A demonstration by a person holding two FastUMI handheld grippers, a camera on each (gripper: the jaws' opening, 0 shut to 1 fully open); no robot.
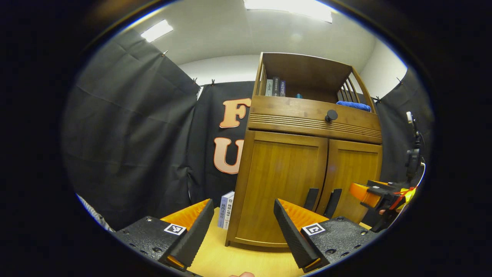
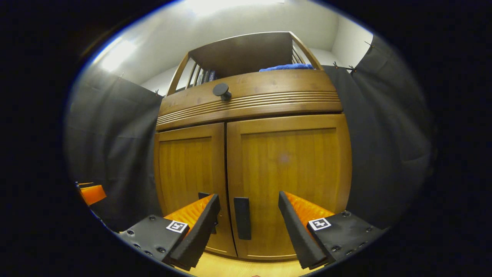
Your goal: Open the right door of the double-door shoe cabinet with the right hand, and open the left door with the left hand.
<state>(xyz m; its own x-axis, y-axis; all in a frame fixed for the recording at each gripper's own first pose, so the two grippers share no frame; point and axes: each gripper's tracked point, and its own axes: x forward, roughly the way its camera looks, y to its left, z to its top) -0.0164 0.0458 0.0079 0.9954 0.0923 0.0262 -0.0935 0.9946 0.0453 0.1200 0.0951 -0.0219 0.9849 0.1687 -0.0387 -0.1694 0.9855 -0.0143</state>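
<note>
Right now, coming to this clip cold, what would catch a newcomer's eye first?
The wooden shoe cabinet dominates, both doors shut, with a round knob on the drawer above them. The right gripper is close in, jaws open around the right door's dark handle without touching it. In the left gripper view, the left gripper is open and farther back, aimed at the left door; books stand beside the cabinet.

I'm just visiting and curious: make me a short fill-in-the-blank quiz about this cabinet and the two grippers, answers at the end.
1. Both doors of the shoe cabinet are ____.
2. The right gripper has its fingers ____, with the right door's handle between them, untouched.
3. The drawer above the doors has one round ____.
4. Books stand on the floor to the cabinet's ____ in the left gripper view.

Answers: closed; open; knob; left
</note>
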